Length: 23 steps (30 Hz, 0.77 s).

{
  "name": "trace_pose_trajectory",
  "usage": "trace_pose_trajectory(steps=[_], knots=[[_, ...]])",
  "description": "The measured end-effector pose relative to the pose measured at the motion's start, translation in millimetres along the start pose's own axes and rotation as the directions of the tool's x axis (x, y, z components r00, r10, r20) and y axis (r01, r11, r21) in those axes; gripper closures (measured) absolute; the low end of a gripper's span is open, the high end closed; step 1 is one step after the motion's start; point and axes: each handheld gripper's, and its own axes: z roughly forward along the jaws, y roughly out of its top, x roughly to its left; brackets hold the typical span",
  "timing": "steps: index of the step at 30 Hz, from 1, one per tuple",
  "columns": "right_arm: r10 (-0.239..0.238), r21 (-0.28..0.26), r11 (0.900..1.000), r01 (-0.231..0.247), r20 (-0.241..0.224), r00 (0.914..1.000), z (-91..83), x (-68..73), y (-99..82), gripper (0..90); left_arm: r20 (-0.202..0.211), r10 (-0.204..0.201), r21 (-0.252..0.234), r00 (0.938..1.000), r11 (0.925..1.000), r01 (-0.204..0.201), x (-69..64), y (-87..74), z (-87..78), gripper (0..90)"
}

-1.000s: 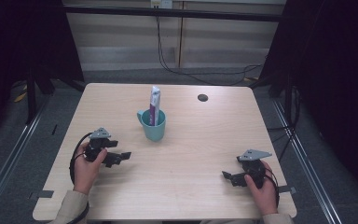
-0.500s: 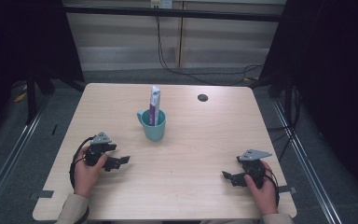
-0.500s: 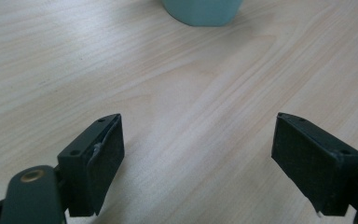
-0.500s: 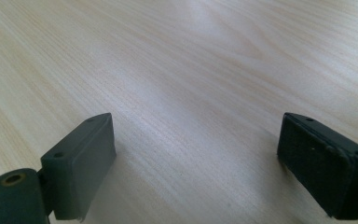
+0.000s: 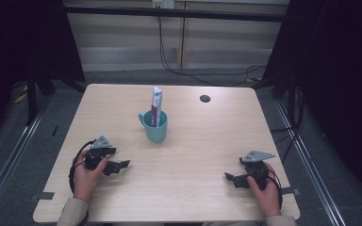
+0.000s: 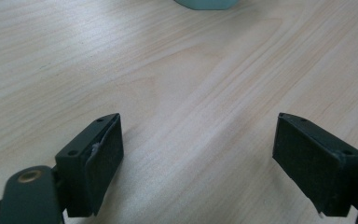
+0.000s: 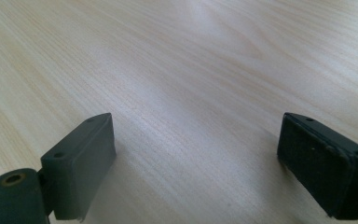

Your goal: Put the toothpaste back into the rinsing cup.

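A teal cup (image 5: pixel 154 126) holding an upright toothpaste tube (image 5: pixel 156 106) stands just past the middle of the wooden counter (image 5: pixel 207 141). The left gripper (image 5: pixel 118 165), at about eight o'clock from the cup, rests low with its jaws wide and empty; the cup's base shows at the top edge of the left gripper view. The right gripper (image 5: pixel 231 178), at four o'clock and well apart, also rests wide and empty. A careless reach could clip the tall tube and tip the cup.

Reading nothing legible anywhere; print on tube (image 5: pixel 156 106) standing in teal cup (image 5: pixel 155 127) staying too blurred for me.
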Motion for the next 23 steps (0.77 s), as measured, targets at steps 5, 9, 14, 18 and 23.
trace_pose_trajectory(steps=[5, 9, 14, 18, 23], knots=[[0.0, 0.0, 1.0, 0.0, 0.0, 1.0, 0.0, 0.0, 0.0, 10.6, -0.001, 0.007, -0.006, 1.0, 1.0, -0.007, -1.2, -2.0, 0.1, 15.8], [0.0, 0.001, 1.0, 0.0, 0.002, 1.0, -0.1, 0.0, 0.0, 10.5, -0.013, 0.026, 0.002, 0.9996, 0.9997, -0.026, -3.0, -1.9, 0.7, 15.6], [0.0, 0.0, 1.0, 0.0, 0.0, 1.0, 0.0, 0.0, 0.0, 10.5, -0.03, 0.053, 0.012, 0.9982, 0.9986, -0.052, -4.9, -1.7, 1.3, 15.4], [0.0, 0.0, 1.0, 0.0, 0.0, 1.0, 0.0, 0.0, 0.0, 10.5, -0.029, 0.051, 0.011, 0.9983, 0.9987, -0.05, -4.7, -1.7, 1.3, 15.3], [0.003, 0.002, 1.0, -0.003, 0.0, 1.0, -0.2, 0.2, 0.0, 10.6, -0.035, 0.058, 0.015, 0.9977, 0.9983, -0.057, -5.3, -1.7, 1.5, 15.1]])
